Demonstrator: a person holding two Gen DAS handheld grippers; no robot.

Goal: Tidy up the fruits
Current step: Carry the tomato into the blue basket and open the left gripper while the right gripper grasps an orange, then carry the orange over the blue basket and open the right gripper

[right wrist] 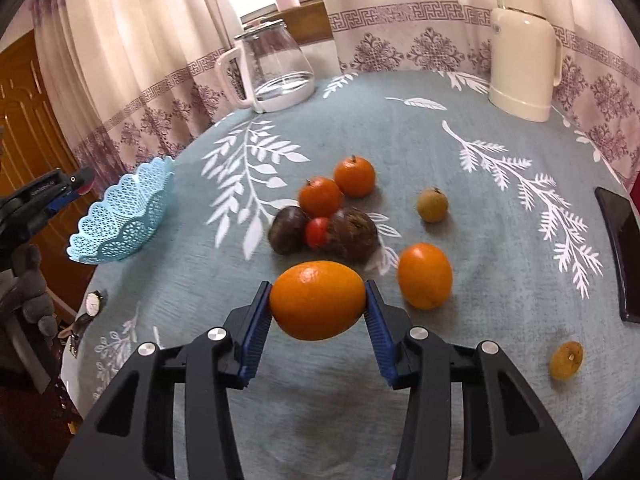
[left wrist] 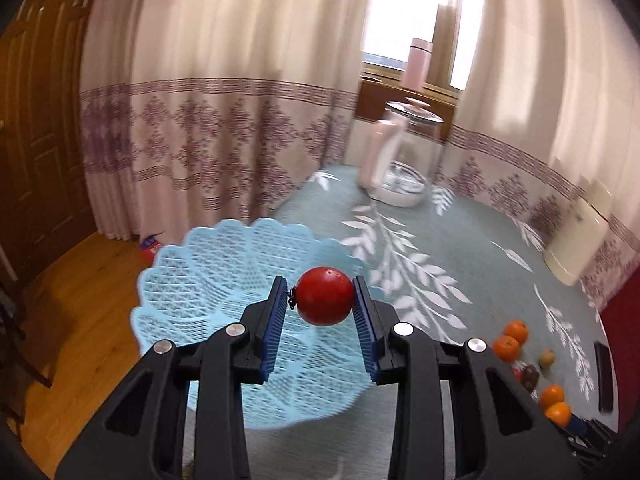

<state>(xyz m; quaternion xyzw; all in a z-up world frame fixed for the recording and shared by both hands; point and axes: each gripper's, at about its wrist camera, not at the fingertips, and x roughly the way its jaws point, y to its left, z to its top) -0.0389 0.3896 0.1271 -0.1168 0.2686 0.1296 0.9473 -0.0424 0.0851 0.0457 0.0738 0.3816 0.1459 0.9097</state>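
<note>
My left gripper [left wrist: 322,298] is shut on a small red tomato [left wrist: 325,296] and holds it above the light blue lattice basket [left wrist: 208,280], which looks empty. In the right wrist view that basket [right wrist: 120,216] stands at the table's left edge with the left gripper [right wrist: 76,186] over it. An orange [right wrist: 318,300] sits clamped in my right gripper [right wrist: 318,304], just above the cloth. Beyond it lie another orange [right wrist: 425,275], two tangerines [right wrist: 320,196] [right wrist: 354,177], two dark purple fruits [right wrist: 352,232] with a small red tomato [right wrist: 317,232] between them, and two yellowish fruits [right wrist: 432,205] [right wrist: 566,360].
A glass kettle [right wrist: 276,68] and a cream thermos [right wrist: 520,44] stand at the back of the teal leaf-print tablecloth [right wrist: 480,208]. A dark phone [right wrist: 620,256] lies at the right edge, a wristwatch [right wrist: 93,304] at the left edge. Curtains hang behind the table.
</note>
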